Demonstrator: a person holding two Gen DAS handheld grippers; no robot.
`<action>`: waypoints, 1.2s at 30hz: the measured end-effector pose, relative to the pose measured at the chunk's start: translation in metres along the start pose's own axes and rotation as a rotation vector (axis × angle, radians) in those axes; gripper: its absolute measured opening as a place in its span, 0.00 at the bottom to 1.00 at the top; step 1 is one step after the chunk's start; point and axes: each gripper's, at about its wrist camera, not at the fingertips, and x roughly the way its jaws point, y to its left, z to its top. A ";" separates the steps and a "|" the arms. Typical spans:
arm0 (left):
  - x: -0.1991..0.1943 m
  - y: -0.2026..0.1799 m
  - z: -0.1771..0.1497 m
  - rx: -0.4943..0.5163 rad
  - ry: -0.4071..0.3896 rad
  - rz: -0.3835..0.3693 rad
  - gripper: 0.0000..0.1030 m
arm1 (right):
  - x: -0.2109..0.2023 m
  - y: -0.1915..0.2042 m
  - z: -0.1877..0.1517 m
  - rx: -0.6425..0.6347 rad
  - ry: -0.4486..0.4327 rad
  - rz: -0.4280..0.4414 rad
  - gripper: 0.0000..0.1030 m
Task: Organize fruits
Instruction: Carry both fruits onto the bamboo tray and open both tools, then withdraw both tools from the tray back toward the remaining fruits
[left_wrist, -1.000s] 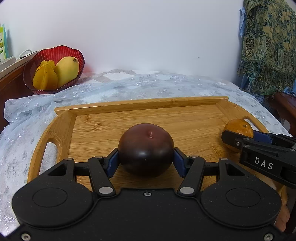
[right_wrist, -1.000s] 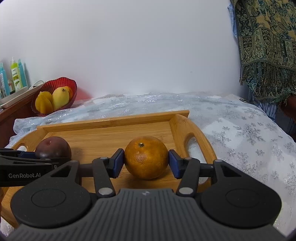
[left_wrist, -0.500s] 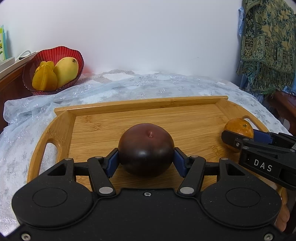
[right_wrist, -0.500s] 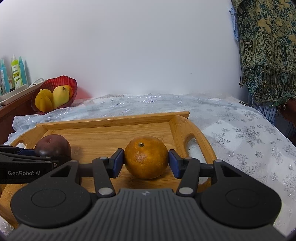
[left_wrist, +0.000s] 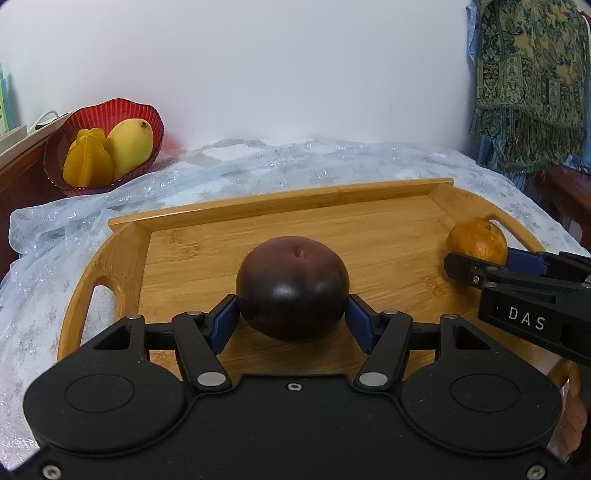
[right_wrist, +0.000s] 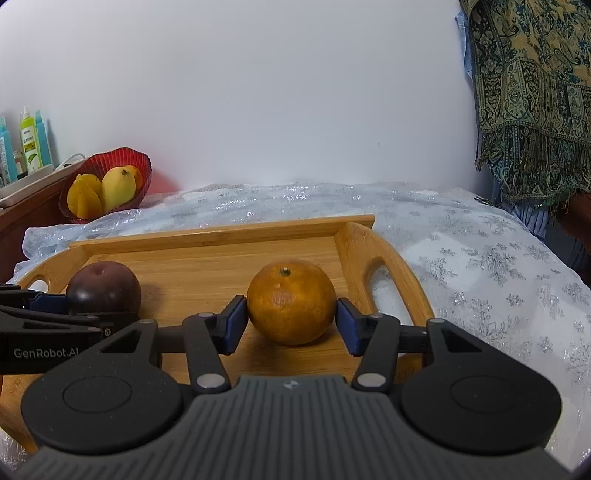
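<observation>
- Left gripper (left_wrist: 291, 317): pads pinch the round dark purple fruit (left_wrist: 291, 280), which sits on the wooden tray (left_wrist: 295, 195) beneath.
- Right gripper (right_wrist: 291, 321): pads flank the round orange citrus (right_wrist: 291, 295); can't tell if they're in contact.
- Step: probably the grasp or release point.
- Next: if lifting, needs a firm squeeze and rim clearance.

place: home room | 12 o'clock: plain white wall (right_wrist: 258, 92) | 2 o'clock: fringed green-gold patterned shawl (right_wrist: 532, 92) hanging | centre: desk under glittery white snowflake cloth (right_wrist: 480, 258) | 10 o'clock: red ribbed glass fruit bowl (left_wrist: 107, 110), green and blue plastic bottles (right_wrist: 31, 144)
</observation>
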 end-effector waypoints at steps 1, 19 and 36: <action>0.000 0.001 0.000 -0.003 0.001 -0.002 0.60 | 0.000 0.000 0.000 -0.002 -0.001 -0.001 0.58; -0.009 0.015 0.000 -0.047 -0.019 -0.006 0.89 | -0.006 0.004 -0.004 -0.022 -0.008 0.013 0.78; -0.091 0.005 -0.040 -0.050 -0.121 -0.022 0.98 | -0.092 0.002 -0.027 -0.007 -0.190 0.043 0.95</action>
